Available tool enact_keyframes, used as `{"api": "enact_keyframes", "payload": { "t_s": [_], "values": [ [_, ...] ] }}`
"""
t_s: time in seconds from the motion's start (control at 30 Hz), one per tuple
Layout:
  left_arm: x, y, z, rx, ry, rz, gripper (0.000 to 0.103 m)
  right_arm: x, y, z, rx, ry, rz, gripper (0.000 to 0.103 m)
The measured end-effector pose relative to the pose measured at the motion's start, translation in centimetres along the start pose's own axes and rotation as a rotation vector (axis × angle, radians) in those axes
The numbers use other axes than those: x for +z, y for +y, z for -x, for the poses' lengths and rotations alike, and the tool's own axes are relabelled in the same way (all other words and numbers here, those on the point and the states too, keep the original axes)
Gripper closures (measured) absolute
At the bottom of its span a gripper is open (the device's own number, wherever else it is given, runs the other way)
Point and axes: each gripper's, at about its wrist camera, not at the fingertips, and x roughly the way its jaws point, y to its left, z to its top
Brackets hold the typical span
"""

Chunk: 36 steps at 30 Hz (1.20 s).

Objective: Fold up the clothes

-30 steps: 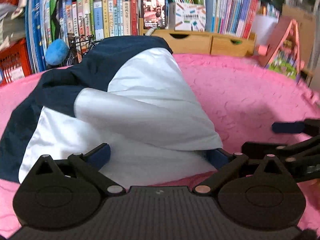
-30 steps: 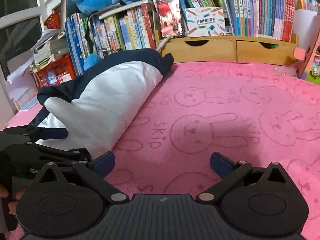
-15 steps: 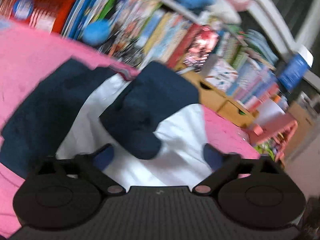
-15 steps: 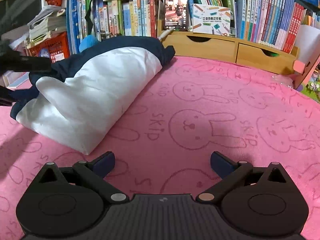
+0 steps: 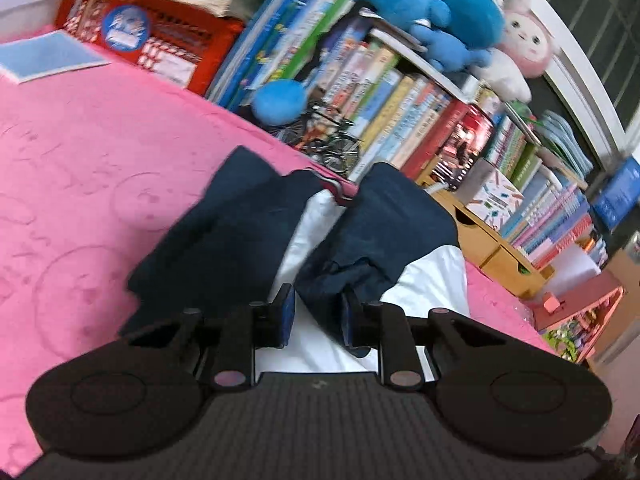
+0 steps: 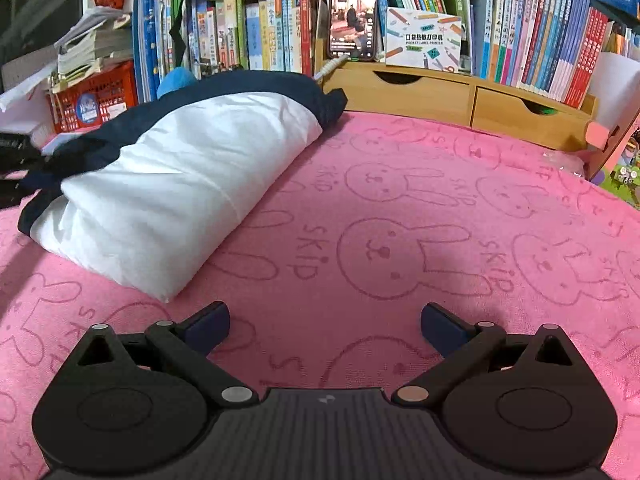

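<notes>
A white and navy garment (image 6: 180, 184) lies partly folded on the pink bunny-print blanket (image 6: 400, 220), left of centre in the right wrist view. In the left wrist view its navy sleeve (image 5: 344, 276) bunches up between my fingers. My left gripper (image 5: 316, 318) is above the garment with its jaws closed on that navy sleeve. My right gripper (image 6: 324, 322) is open and empty, low over bare blanket to the right of the garment.
Shelves of books (image 6: 260, 32) run along the far edge, with a phone (image 6: 352, 16) on a wooden drawer unit (image 6: 460, 92). A red crate (image 6: 96, 96) stands at far left. Blue and pink plush toys (image 5: 440, 12) sit on top of the books.
My left gripper swung up and over the garment, then closed its jaws on the navy sleeve. The right gripper drew back slightly and stayed open.
</notes>
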Motion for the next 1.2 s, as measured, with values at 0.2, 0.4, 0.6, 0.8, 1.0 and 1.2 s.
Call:
{"api": "enact_keyframes", "payload": {
  "t_s": [0.2,0.4,0.6,0.8,1.0,1.2],
  "values": [
    [-0.7,-0.1,1.9,-0.076,-0.006,0.084,0.078,0.0,-0.1,-0.1,0.003,-0.001,0.003,0.0],
    [-2.1,-1.5,0.0,-0.219,0.077,0.167,0.035,0.0,0.1,0.0,0.004,-0.001,0.006,0.0],
    [-1.7,-3.0,-4.3,-0.202,0.048,0.236,0.074,-0.1,0.3,0.1,0.001,-0.007,0.036,0.0],
    [-0.3,-3.8,-1.6,-0.258,-0.086,0.175,0.096,-0.3,1.3,0.5,-0.024,-0.032,0.103,0.0],
    [-0.5,-3.6,0.8,-0.276,-0.112,0.085,0.096,-1.0,4.6,3.0,-0.03,-0.222,0.283,0.004],
    [0.5,-1.8,-1.7,-0.314,0.011,0.205,0.077,-0.6,11.5,1.9,0.009,-0.281,0.548,0.046]
  ]
}}
